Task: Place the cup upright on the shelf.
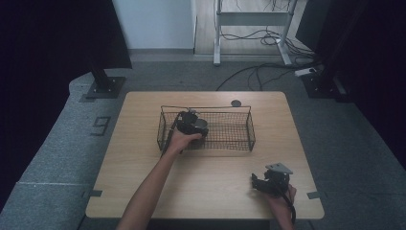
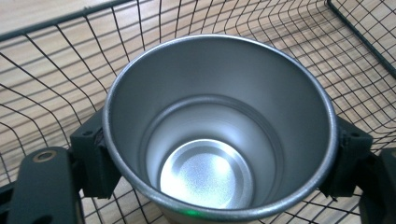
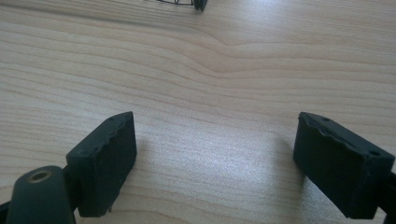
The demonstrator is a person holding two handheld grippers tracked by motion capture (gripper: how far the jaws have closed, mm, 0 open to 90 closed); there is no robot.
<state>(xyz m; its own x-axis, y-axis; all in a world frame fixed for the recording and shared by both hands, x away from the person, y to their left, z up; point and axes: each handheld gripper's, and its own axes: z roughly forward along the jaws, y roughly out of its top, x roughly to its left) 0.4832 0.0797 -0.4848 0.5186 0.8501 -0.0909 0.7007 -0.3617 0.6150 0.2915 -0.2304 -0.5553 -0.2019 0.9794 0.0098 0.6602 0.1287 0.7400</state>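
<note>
A steel cup, open end up and empty, sits between the two black fingers of my left gripper, which is shut on its sides. The cup is inside a black wire basket. From above, the left gripper is in the left part of the basket, at the middle of the wooden table. My right gripper rests near the table's front right corner; its jaws stand wide open over bare wood with nothing between them.
A small dark round object lies on the table just behind the basket. A corner of the basket shows at the top of the right gripper view. Cables and desk legs are on the floor beyond the table.
</note>
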